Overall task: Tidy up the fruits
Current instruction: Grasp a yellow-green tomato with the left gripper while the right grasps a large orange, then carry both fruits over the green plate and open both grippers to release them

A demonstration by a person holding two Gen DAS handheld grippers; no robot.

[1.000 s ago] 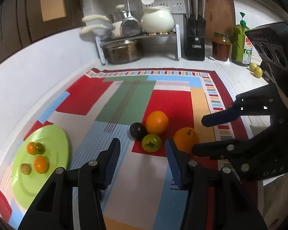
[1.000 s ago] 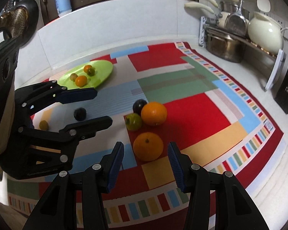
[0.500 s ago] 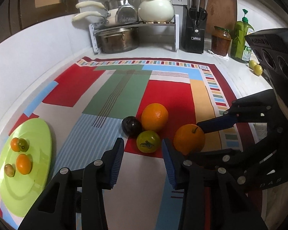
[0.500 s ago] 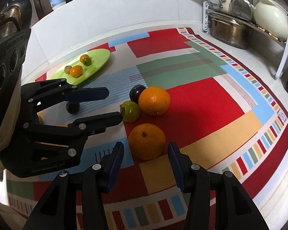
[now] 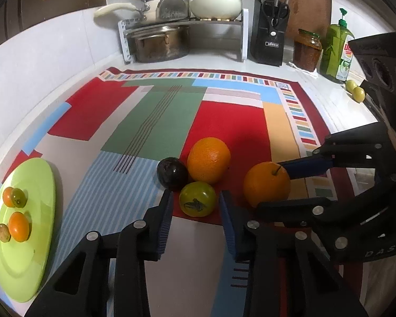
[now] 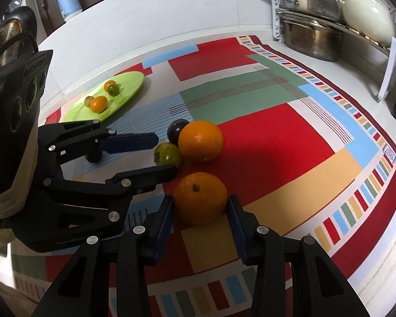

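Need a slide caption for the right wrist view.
Right gripper fingers bracket the near orange while the left gripper closes around the green tomato.

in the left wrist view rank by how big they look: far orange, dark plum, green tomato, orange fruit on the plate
1. far orange
2. green tomato
3. dark plum, close to the tomato and farther back, so unsure
4. orange fruit on the green plate

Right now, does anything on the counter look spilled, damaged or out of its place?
Nothing is spilled or damaged. One oddity: two small yellow-green fruits lie on the bare counter beside the green soap bottle, far from the green plate and the fruits on the patterned mat.
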